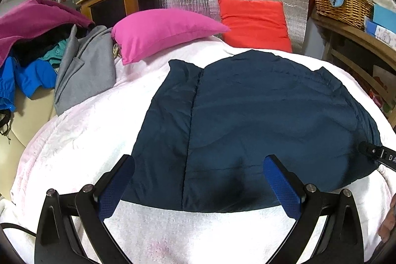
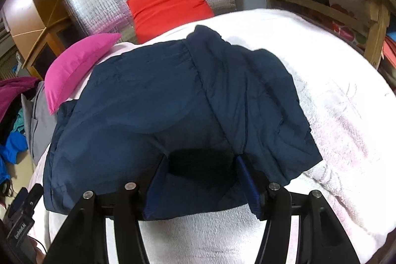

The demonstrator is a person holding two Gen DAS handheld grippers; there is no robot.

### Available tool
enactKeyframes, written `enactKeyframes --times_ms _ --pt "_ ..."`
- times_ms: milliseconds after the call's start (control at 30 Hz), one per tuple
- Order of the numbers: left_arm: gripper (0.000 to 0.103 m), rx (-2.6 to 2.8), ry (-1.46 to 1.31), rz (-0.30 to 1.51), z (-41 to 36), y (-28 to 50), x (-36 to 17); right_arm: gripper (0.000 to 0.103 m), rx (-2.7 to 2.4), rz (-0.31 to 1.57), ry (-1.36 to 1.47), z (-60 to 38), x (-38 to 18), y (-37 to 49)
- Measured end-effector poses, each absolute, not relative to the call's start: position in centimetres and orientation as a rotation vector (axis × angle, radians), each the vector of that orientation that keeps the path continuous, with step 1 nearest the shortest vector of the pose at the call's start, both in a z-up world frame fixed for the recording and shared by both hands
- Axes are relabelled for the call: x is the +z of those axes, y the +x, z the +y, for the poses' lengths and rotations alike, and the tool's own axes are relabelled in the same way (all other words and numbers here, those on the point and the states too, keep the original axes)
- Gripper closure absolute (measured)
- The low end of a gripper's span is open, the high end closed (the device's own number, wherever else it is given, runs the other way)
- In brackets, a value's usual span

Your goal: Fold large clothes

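Navy padded jacket lay folded on white blanket. Left gripper spread, empty. Right gripper apart, straddling hem, pads not seen pressing. Advised: square edges before next fold.

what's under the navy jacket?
The navy jacket lies on a white blanket that shows on every side of it. Whatever sits directly beneath the jacket is covered, so nothing else there can be confirmed.

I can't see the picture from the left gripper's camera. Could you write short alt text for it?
A folded navy padded garment lies on a white blanket, with the left gripper hovering open over its near edge. Behind it sit a pink pillow and a red cushion; a pile of clothes lies at left.
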State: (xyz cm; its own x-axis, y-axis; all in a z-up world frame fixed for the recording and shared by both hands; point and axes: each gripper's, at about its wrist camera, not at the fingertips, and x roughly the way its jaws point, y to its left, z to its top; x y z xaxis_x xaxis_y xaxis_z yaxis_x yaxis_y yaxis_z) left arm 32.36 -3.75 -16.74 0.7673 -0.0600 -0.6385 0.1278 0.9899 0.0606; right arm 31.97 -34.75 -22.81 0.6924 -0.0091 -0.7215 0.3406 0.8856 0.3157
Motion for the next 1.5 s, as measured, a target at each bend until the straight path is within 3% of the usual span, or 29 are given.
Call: enactKeyframes --times_ms 67,233,367,600,733,1267,1500 --pt "0.000 -0.093 0.110 0.683 -3.5 31.8 -16.5 0.028 -0.227 0.770 0.405 -34.1 -22.2 31.4" --pt "0.000 -0.016 0.133 0.687 -2.7 30.0 -15.5 0.028 -0.258 0.697 0.272 -32.3 -19.8 28.7" --pt "0.000 -0.015 0.110 0.684 -1.6 27.5 -13.5 0.020 -0.238 0.650 0.238 -31.0 -17.3 25.4" --pt "0.000 -0.002 0.119 0.579 -1.0 21.9 -7.4 0.016 -0.221 0.599 0.155 -28.7 -11.0 20.3" --pt "0.000 0.008 0.123 0.525 -0.9 18.7 -4.1 0.009 -0.223 0.529 0.121 -27.3 -7.8 17.2" --pt "0.000 0.010 0.095 0.345 -0.2 8.6 4.8 0.008 -0.232 0.397 0.156 -26.7 -0.1 7.0" --pt "0.000 0.016 0.088 0.318 -0.1 7.3 6.0 0.007 -0.249 0.386 0.171 -26.5 0.8 5.6"
